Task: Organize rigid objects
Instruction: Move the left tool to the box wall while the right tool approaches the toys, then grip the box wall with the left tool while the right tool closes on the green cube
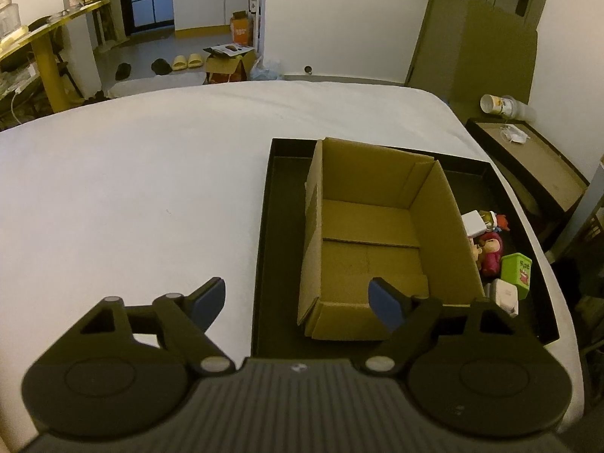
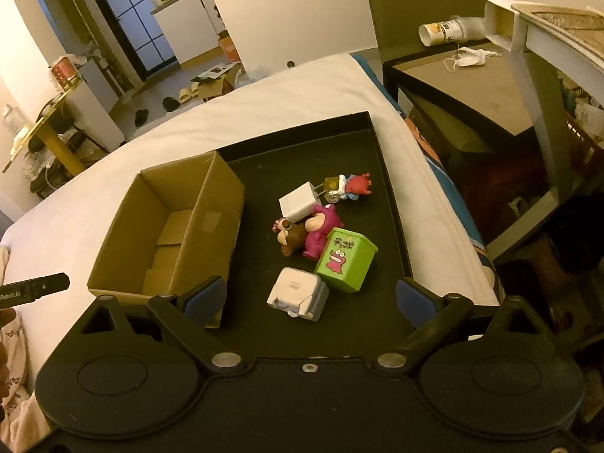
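**Both claws released above the tray**

I find my right gripper (image 2: 310,298) spread wide, empty, with the white cube (image 2: 298,293) lying between its fingers on the black tray (image 2: 381,173). My left gripper (image 1: 298,300) gapes, empty, over the cardboard box's (image 1: 381,234) near left corner.

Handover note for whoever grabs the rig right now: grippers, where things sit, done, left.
Left gripper: jaws open, holding nothing, above the near end of the cardboard box.
Right gripper: jaws open, holding nothing, over the toys.
The box stands in the black tray and looks empty.
In the tray beside it: green tin, white cube toy, pink bear figure, brown figure, white box, red figure.
Done: nothing boxed.
Left: probably move all the toys into the box.
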A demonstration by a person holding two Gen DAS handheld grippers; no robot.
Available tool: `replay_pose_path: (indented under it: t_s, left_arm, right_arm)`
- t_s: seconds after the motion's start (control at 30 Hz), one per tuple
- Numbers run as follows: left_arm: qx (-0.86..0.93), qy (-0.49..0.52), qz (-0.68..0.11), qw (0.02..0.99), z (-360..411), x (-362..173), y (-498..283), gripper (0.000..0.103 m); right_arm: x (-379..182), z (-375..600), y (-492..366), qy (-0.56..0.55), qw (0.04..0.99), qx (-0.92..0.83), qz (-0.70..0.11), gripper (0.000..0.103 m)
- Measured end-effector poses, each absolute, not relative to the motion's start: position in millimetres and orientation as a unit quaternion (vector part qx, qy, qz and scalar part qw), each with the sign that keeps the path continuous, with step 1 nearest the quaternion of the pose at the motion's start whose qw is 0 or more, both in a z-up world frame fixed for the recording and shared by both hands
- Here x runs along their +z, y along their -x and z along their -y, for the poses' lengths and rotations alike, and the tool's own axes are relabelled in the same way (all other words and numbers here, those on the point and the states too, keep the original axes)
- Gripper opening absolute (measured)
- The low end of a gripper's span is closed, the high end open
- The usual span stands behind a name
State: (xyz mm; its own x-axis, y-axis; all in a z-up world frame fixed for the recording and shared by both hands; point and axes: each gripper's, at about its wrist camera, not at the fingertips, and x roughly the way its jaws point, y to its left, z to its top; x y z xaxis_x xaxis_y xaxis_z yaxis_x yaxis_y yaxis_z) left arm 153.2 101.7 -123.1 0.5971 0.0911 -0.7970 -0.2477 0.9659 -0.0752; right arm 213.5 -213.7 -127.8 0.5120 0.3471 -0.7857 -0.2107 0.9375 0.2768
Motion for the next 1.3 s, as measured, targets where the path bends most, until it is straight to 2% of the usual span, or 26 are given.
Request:
replay_pose_path:
  t_s: [0.6,0.7,0.77,0.9,0.97,1.03,1.3]
  left_arm:
    - [0.085,0.099,-0.455,0.881,-104.7,-147.1,-174.7,0.043]
    - [0.087,0.100,-0.456,0.880,-104.7,-151.8,-178.5,0.038]
    - [0.089,0.103,-0.458,0.878,-106.2,-155.2,-181.2,0.030]
    - [0.085,0.111,-0.458,0.878,-107.9,-159.8,-186.5,0.020]
    - [0.080,0.114,-0.457,0.878,-107.1,-161.1,-188.9,0.013]
    - [0.079,0.115,-0.458,0.878,-107.1,-163.0,-191.5,0.012]
    - [0.077,0.117,-0.465,0.874,-108.7,-173.6,-201.8,0.012]
  right_arm:
    - [-147.5,214.8,-225.9,-0.109,0.863,0.143,-0.472,0.087]
    - [-152.9,213.3,-229.2,-0.111,0.861,0.142,-0.476,0.082]
    - [-156.1,212.5,-231.5,-0.113,0.859,0.142,-0.479,0.078]
    - [-162.2,212.7,-235.4,-0.119,0.858,0.139,-0.479,0.072]
    - [-167.1,213.8,-238.5,-0.124,0.856,0.134,-0.484,0.065]
    - [-171.4,214.1,-241.2,-0.128,0.854,0.131,-0.487,0.062]
    - [-191.7,213.4,-256.2,-0.132,0.852,0.113,-0.494,0.062]
